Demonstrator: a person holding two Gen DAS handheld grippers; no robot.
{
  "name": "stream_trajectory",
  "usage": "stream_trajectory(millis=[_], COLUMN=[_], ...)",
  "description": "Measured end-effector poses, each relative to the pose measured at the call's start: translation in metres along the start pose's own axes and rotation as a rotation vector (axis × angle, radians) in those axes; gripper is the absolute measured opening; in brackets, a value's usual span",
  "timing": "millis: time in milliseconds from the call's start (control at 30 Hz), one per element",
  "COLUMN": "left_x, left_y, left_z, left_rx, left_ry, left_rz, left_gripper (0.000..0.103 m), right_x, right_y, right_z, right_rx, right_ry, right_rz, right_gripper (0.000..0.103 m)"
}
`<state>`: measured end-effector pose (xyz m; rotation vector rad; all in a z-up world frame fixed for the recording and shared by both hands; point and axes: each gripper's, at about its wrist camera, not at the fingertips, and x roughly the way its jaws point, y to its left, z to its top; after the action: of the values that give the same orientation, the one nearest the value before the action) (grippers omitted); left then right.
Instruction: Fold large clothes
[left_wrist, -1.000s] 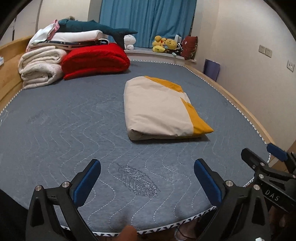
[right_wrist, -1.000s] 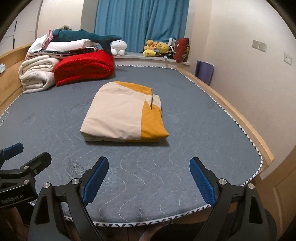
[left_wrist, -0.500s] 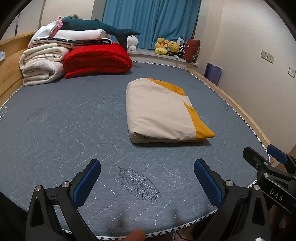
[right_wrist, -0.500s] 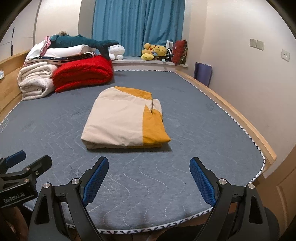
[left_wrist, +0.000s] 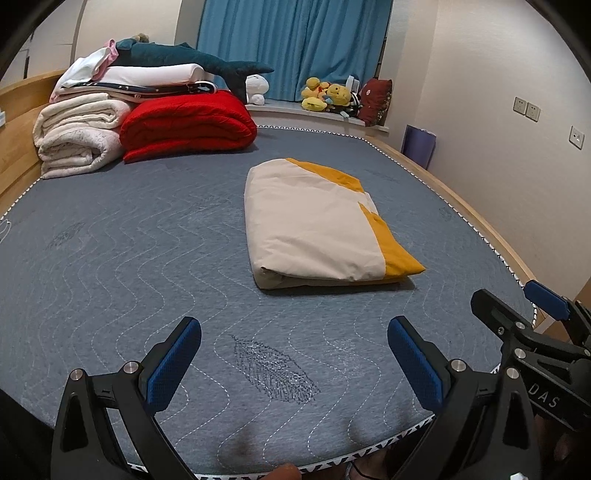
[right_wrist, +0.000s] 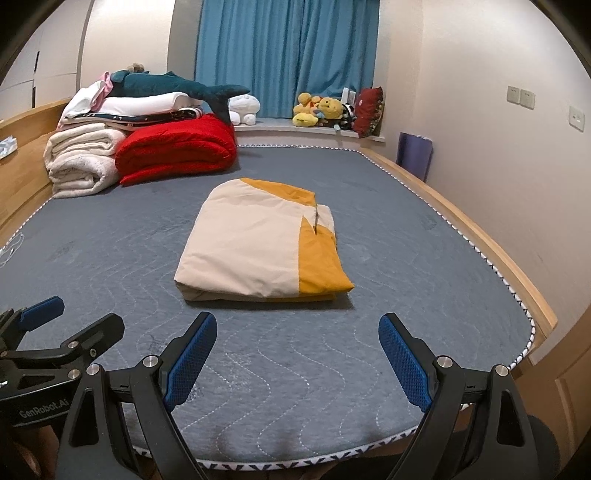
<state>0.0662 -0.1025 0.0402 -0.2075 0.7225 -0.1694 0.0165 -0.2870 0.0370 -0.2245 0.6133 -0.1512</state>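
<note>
A cream and mustard-yellow garment (left_wrist: 317, 225) (right_wrist: 258, 247) lies folded into a thick rectangle in the middle of the grey-blue quilted mattress (left_wrist: 110, 258) (right_wrist: 406, 240). My left gripper (left_wrist: 293, 360) hovers open above the mattress's near edge, short of the garment, with nothing between its blue pads. My right gripper (right_wrist: 297, 354) is open too, empty, just in front of the garment's near fold. Each gripper shows at the edge of the other's view: the right gripper (left_wrist: 532, 325) and the left gripper (right_wrist: 62, 325).
Folded white blankets (left_wrist: 77, 136) and a red quilt (left_wrist: 188, 125) are stacked at the back left, with a plush shark (left_wrist: 192, 61) on top. Soft toys (right_wrist: 325, 110) sit on the window ledge under blue curtains. A wooden bed frame (right_wrist: 480, 236) runs along the right side.
Both grippers have tilted up and drawn slightly back and higher; the garment lies unmoved. The jaws stay open.
</note>
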Motion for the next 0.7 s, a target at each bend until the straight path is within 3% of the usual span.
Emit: stream_trajectory(millis=[700], left_x=[-0.0021], left_y=[-0.0013], left_z=[0.0013], left_rx=[-0.001], left_ry=[0.0], left_rz=[-0.013], left_gripper=[0.101], right_x=[0.0015], right_y=[0.0007], right_z=[0.0003], right_rx=[-0.004], right_ry=[-0.003], right_rz=[0.006], right_gripper=[0.09])
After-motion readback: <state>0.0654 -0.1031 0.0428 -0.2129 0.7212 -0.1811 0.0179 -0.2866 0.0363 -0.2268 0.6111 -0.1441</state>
